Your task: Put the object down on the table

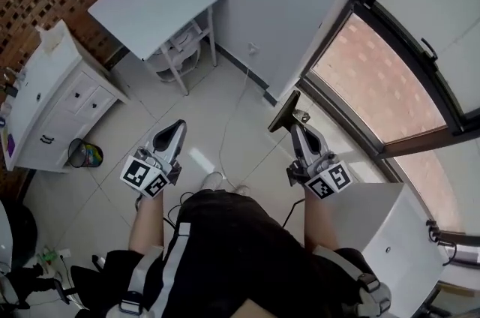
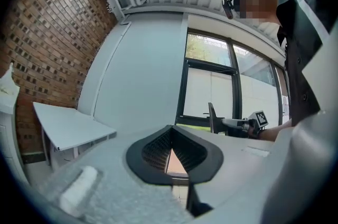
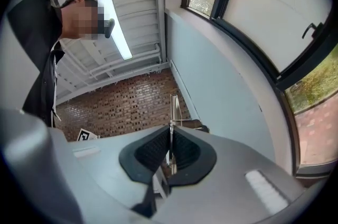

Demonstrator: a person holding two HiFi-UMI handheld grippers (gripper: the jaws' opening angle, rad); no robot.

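Note:
My left gripper [image 1: 178, 127] is held out over the tiled floor, its jaws shut with nothing between them; in the left gripper view [image 2: 170, 129] the ribbed pads meet at the tip. My right gripper [image 1: 287, 112] points toward the wall and window, also shut and holding nothing [image 3: 170, 132]. A small white table [image 1: 154, 5] stands ahead to the left against the wall, well beyond both grippers; the left gripper view shows this table [image 2: 68, 128] at its left. I see no loose object in either gripper.
A white drawer cabinet [image 1: 52, 95] stands at the left, with a small bin [image 1: 84, 154] on the floor beside it. A white cable [image 1: 229, 133] trails across the tiles. A white box-like unit [image 1: 394, 234] sits at the right below the window [image 1: 390, 80].

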